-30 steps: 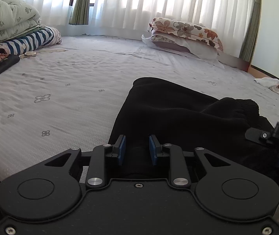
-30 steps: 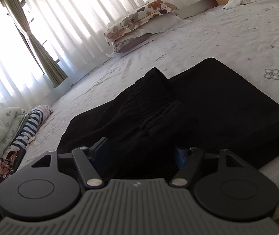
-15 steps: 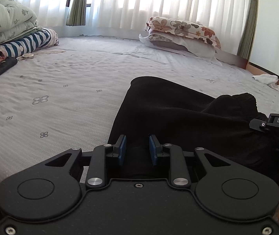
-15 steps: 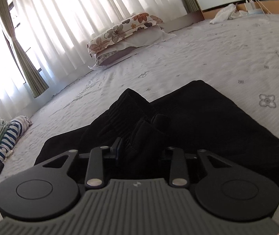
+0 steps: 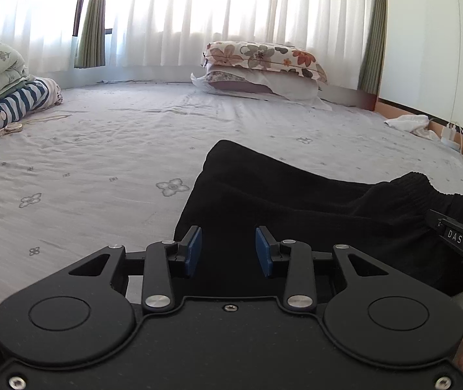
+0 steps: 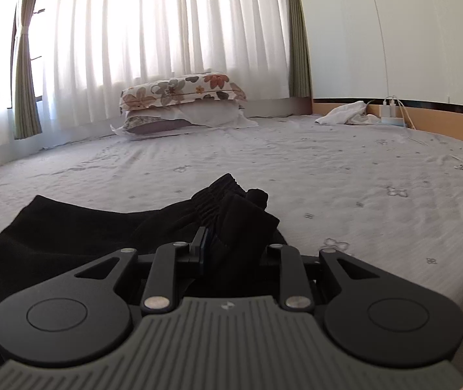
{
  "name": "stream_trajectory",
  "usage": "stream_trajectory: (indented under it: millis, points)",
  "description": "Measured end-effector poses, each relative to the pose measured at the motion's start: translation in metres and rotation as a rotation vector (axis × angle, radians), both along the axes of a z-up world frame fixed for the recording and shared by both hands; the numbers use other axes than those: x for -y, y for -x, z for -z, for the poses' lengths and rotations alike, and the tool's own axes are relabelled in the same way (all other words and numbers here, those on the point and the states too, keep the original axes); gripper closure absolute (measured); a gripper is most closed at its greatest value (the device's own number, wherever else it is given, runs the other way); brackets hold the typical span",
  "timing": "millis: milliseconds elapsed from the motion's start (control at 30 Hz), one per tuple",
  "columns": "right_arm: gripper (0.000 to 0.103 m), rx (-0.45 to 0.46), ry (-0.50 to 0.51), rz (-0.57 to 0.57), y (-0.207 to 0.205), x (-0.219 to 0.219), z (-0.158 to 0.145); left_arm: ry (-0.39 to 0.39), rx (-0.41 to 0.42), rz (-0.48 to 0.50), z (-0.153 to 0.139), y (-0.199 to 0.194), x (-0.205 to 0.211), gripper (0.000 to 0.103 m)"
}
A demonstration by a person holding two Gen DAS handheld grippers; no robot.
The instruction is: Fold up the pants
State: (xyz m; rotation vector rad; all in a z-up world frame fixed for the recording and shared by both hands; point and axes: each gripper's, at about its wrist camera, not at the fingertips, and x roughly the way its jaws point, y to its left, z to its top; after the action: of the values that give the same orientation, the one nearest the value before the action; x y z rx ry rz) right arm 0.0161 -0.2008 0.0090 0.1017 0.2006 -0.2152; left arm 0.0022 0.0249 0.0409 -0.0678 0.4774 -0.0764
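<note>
Black pants (image 5: 280,195) lie partly folded on the bed near its front edge; the elastic waistband (image 5: 419,191) is bunched up at the right. My left gripper (image 5: 228,252) is low over the pants' near edge with its blue pads (image 5: 194,250) apart; black cloth lies between and under them. My right gripper (image 6: 231,247) is shut on a bunched fold of the pants (image 6: 241,221) at the waistband and holds it raised. The right gripper's body also shows in the left wrist view (image 5: 458,237).
The bed sheet (image 5: 101,169) is pale lilac with flower prints. Stacked floral pillows (image 5: 260,65) lie at the far side by the curtains. Folded bedding and a striped cloth (image 5: 14,104) are at the left. A white cloth (image 6: 345,115) and a charger lie by the headboard at the right.
My left gripper's pads have spread apart. My right gripper has closed on the waistband fold and swung right, lifting the cloth.
</note>
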Motion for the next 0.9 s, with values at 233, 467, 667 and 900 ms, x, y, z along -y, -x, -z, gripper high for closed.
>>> stream_trajectory:
  millis: [233, 467, 667, 900]
  points:
    - [0.07, -0.039, -0.073, 0.013, 0.002, 0.031, 0.02, -0.07, -0.043, 0.005, 0.017, -0.005, 0.015, 0.068]
    - [0.052, -0.03, -0.044, -0.013, 0.004, 0.036, 0.025, -0.112, -0.05, 0.012, 0.023, 0.002, 0.013, 0.067]
    - [0.028, -0.009, -0.049, 0.006, 0.019, 0.04, 0.02, -0.157, -0.046, 0.018, 0.023, 0.02, 0.016, 0.067]
    - [0.018, 0.072, 0.0, 0.021, 0.047, 0.028, 0.002, -0.113, -0.067, 0.011, 0.022, 0.03, 0.009, 0.066]
